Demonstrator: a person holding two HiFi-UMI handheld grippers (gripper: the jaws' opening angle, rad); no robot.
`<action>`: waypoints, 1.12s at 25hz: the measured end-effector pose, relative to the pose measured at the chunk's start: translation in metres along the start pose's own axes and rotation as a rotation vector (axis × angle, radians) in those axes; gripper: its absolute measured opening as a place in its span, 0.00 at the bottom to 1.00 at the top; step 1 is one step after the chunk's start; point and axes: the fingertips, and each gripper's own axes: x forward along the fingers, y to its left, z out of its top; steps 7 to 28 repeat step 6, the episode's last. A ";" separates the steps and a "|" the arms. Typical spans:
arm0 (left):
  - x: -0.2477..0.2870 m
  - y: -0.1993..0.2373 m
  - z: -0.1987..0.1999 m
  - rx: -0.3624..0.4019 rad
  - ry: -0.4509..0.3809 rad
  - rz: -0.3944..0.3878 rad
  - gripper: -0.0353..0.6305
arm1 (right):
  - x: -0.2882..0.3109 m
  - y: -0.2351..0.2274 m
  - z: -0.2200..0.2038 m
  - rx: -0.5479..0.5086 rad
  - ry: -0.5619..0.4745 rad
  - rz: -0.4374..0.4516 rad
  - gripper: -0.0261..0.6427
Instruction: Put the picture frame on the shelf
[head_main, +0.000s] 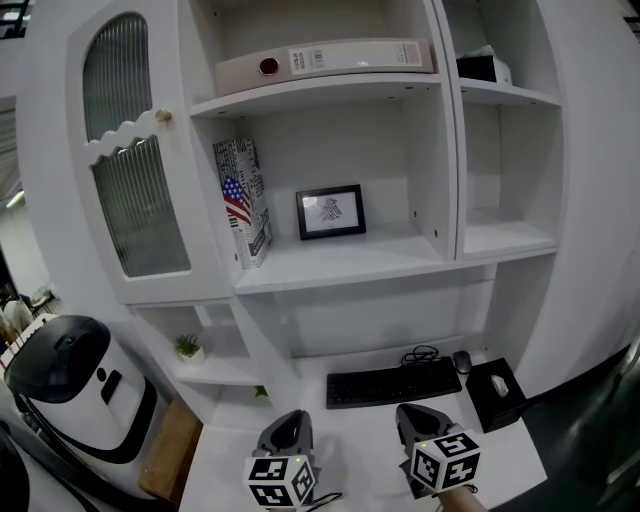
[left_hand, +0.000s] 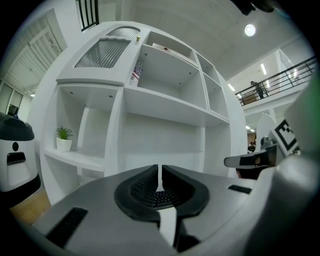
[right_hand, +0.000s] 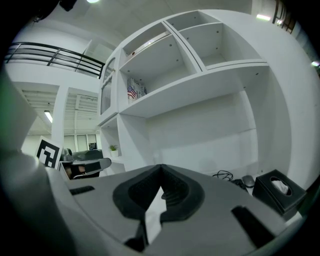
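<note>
A black picture frame (head_main: 330, 212) with a small dark print stands upright on the middle shelf (head_main: 340, 262) of the white shelving unit, leaning towards the back wall. Both grippers hang low in front of the desk, well below the frame and apart from it. My left gripper (head_main: 295, 417) (left_hand: 160, 172) has its jaws drawn together to a thin slit with nothing in it. My right gripper (head_main: 410, 412) (right_hand: 161, 171) is shut and empty. Neither gripper view shows the frame.
A flag-printed book (head_main: 243, 200) stands left of the frame. A binder (head_main: 325, 62) lies on the shelf above. The desk (head_main: 360, 450) holds a keyboard (head_main: 393, 383), a mouse (head_main: 461, 361) and a black tissue box (head_main: 497, 392). A small plant (head_main: 187, 347) and a white appliance (head_main: 75, 390) are at the left.
</note>
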 end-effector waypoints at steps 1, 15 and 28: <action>0.001 0.001 -0.001 -0.001 0.001 0.000 0.09 | 0.001 -0.001 -0.001 0.003 0.002 0.000 0.04; 0.004 0.003 -0.003 -0.005 0.004 -0.004 0.09 | 0.006 -0.001 -0.003 0.009 0.015 0.009 0.04; 0.004 0.003 -0.003 -0.005 0.004 -0.004 0.09 | 0.006 -0.001 -0.003 0.009 0.015 0.009 0.04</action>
